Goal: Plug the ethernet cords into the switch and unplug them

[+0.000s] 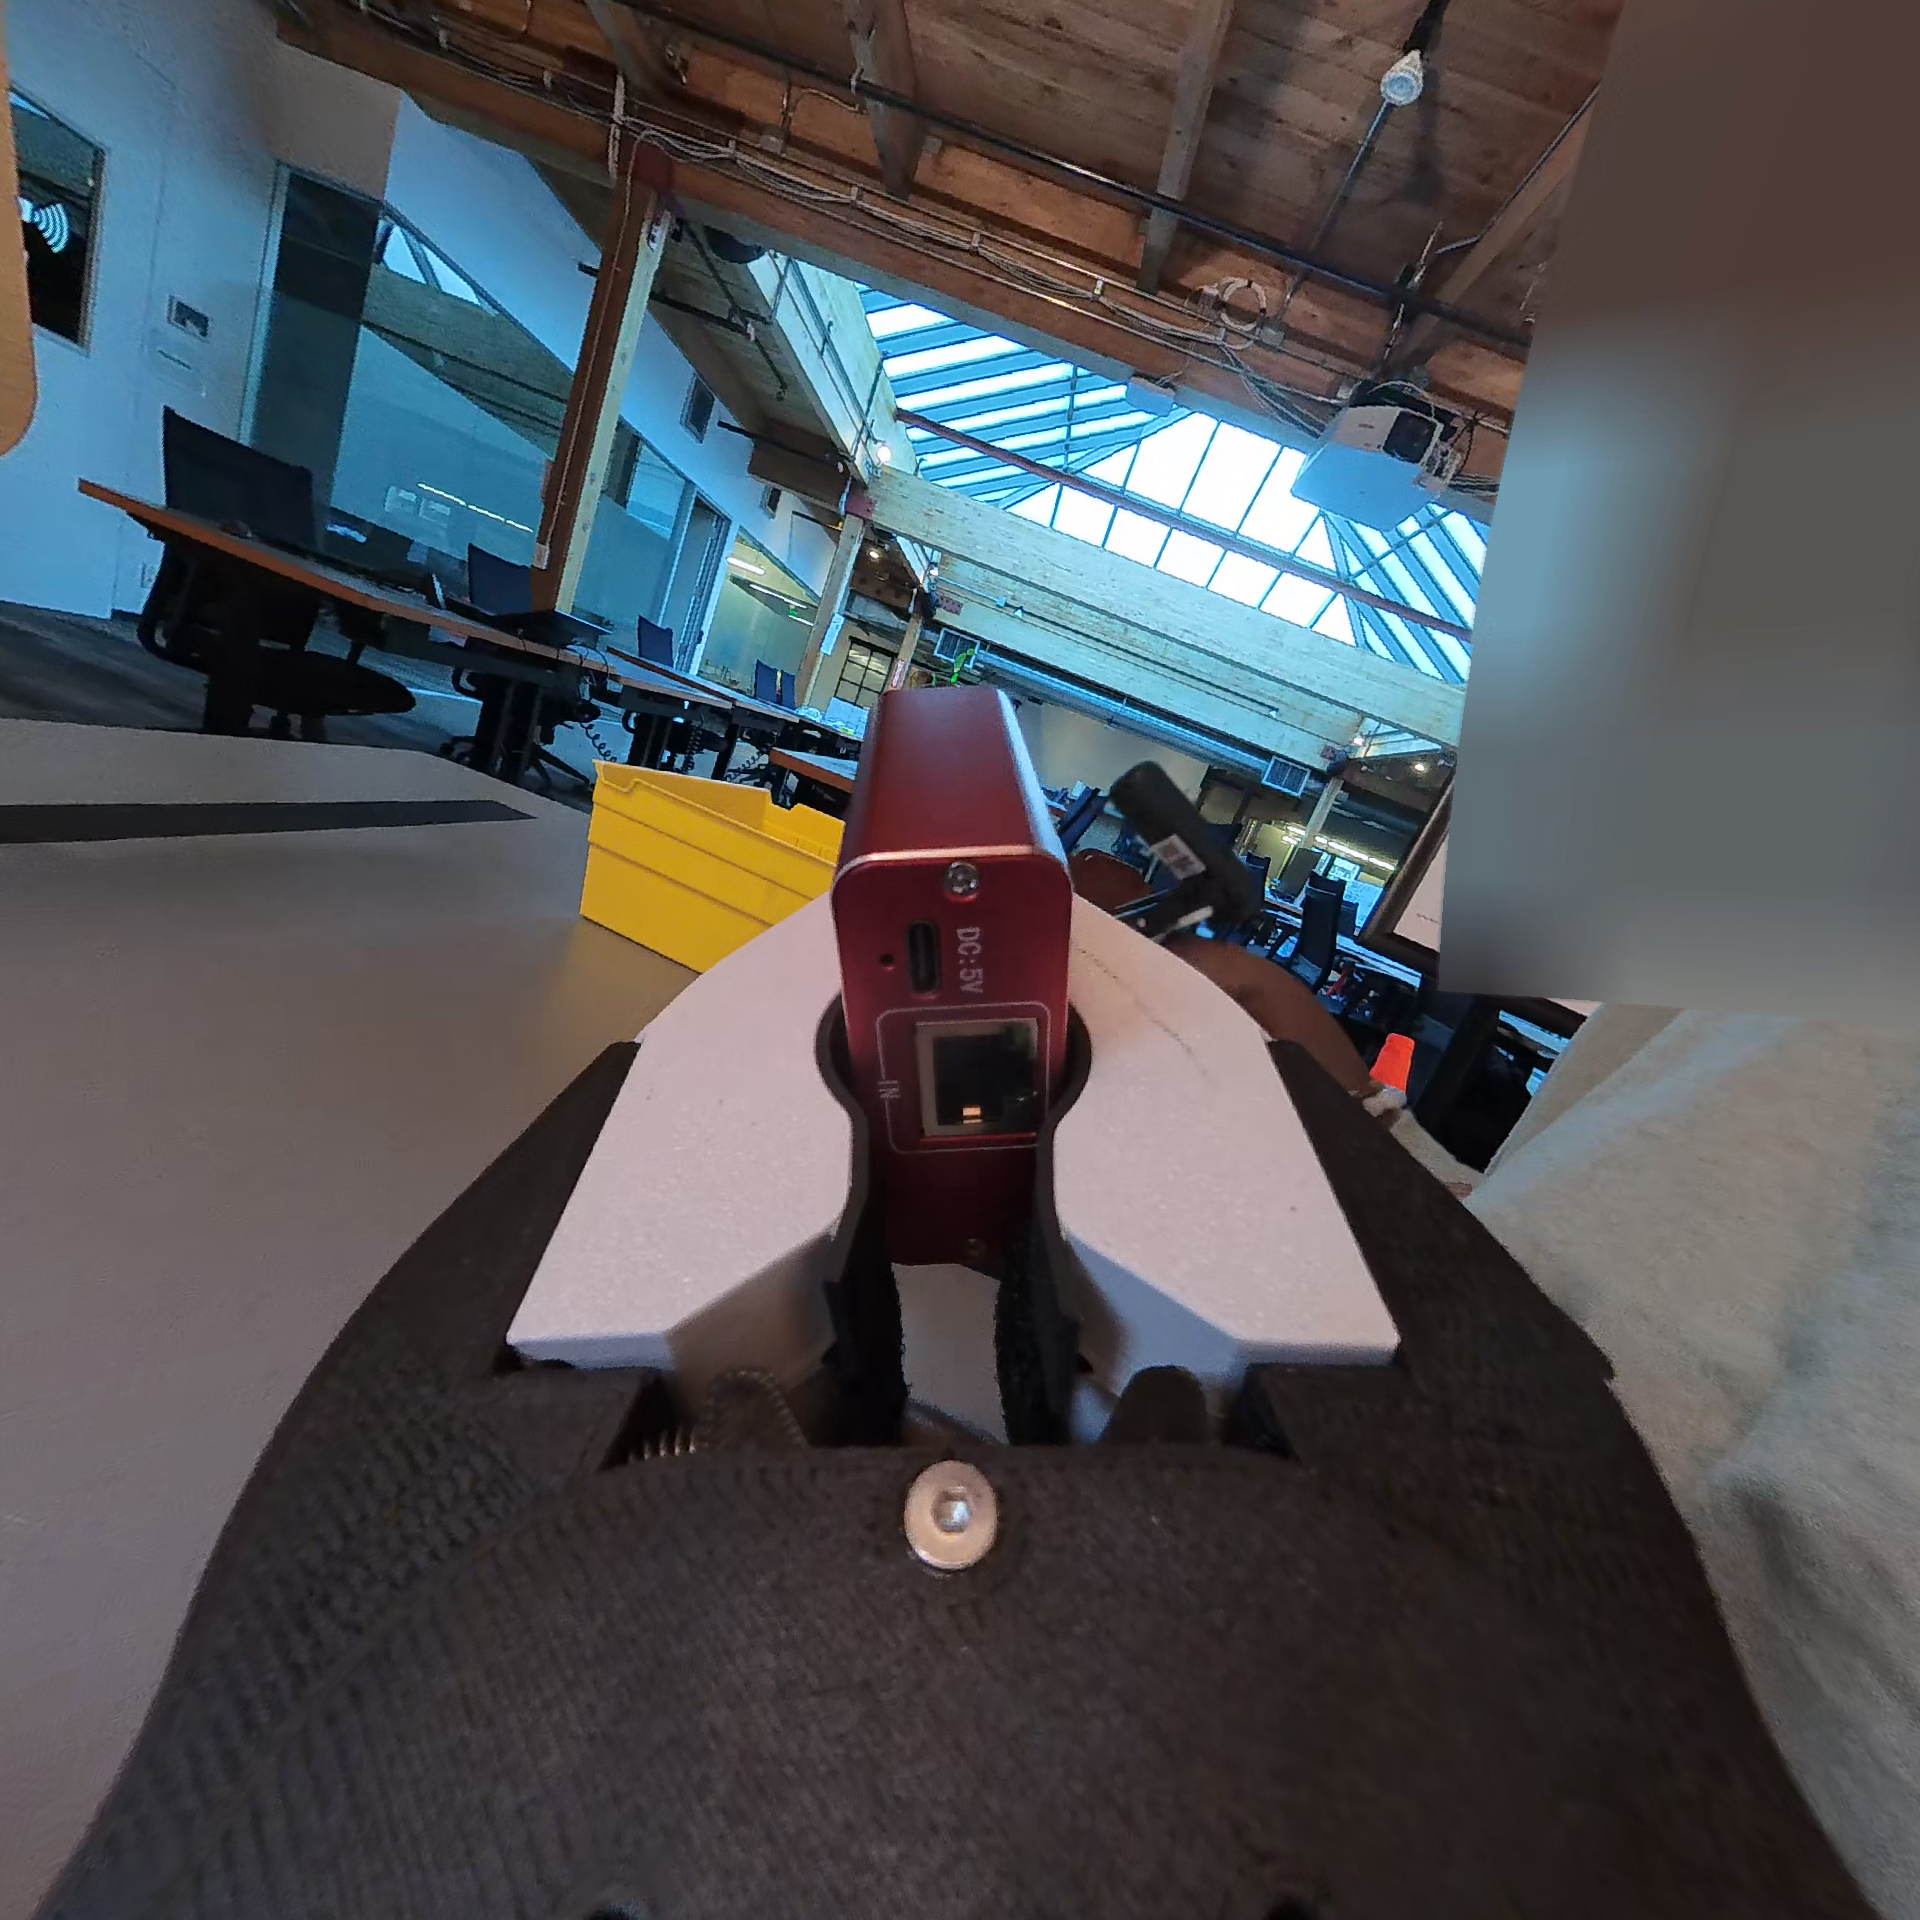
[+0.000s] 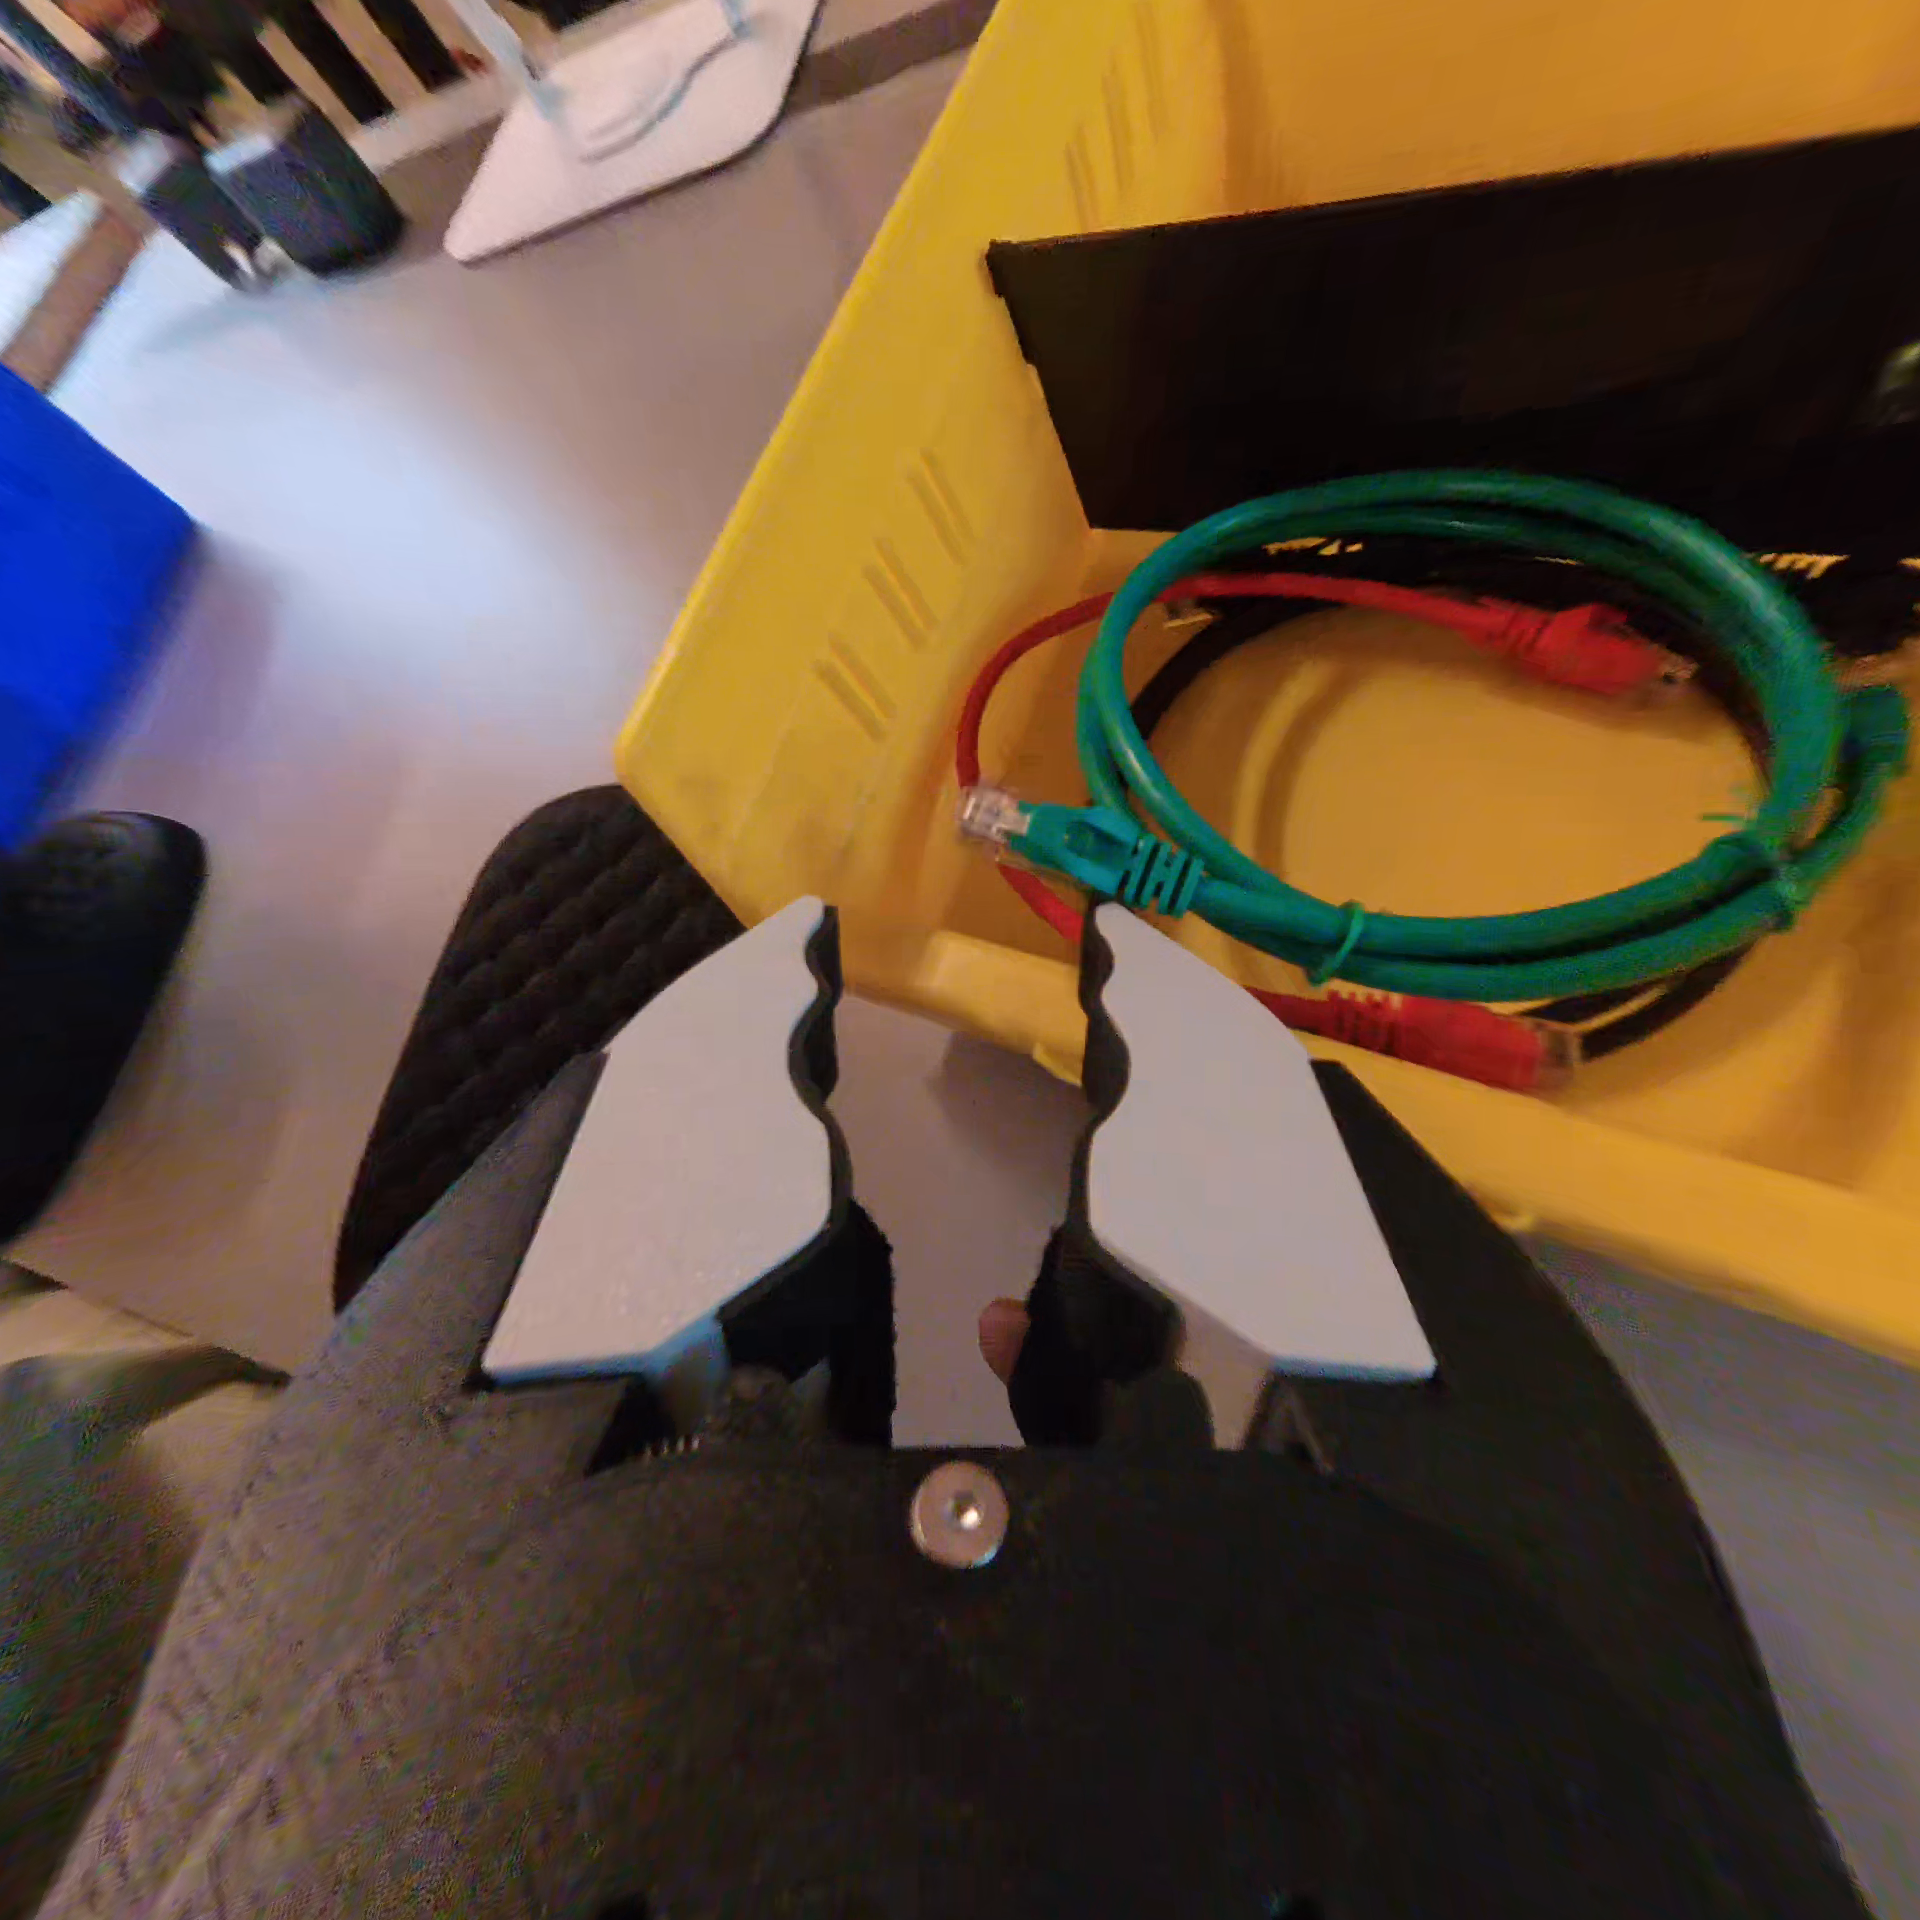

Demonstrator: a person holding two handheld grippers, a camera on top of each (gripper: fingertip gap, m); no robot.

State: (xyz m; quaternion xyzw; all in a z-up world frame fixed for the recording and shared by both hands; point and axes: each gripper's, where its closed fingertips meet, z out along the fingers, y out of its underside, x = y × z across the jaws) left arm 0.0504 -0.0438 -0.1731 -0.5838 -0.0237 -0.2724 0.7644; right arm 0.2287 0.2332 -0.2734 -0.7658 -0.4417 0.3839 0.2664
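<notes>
A: Describe the environment.
B: Open office with timber ceiling and skylights; grey tabletop point(image 1: 260, 1039) carrying a yellow bin point(image 2: 831, 623).

A: Left gripper point(image 1: 951, 1049) status?
B: Jaws pinching the red switch point(image 1: 951, 997) on both sides. The unit stands on end above the tabletop, its end face toward the camera. That face carries one ethernet port point(image 1: 977, 1081), with nothing plugged in, and a small power socket above it.

A: Right gripper point(image 2: 956, 935) status?
B: Jaws spread, nothing between them, tips at the near rim of the bin.

A: Location of the cords?
B: Inside the bin, coiled together: green ethernet cord point(image 2: 1455, 914) on top, its clear plug just ahead of the right fingertips; red ethernet cord point(image 2: 1538, 639) beneath; a black cord point(image 2: 1195, 675) under both. A black box point(image 2: 1455, 343) stands behind them.
</notes>
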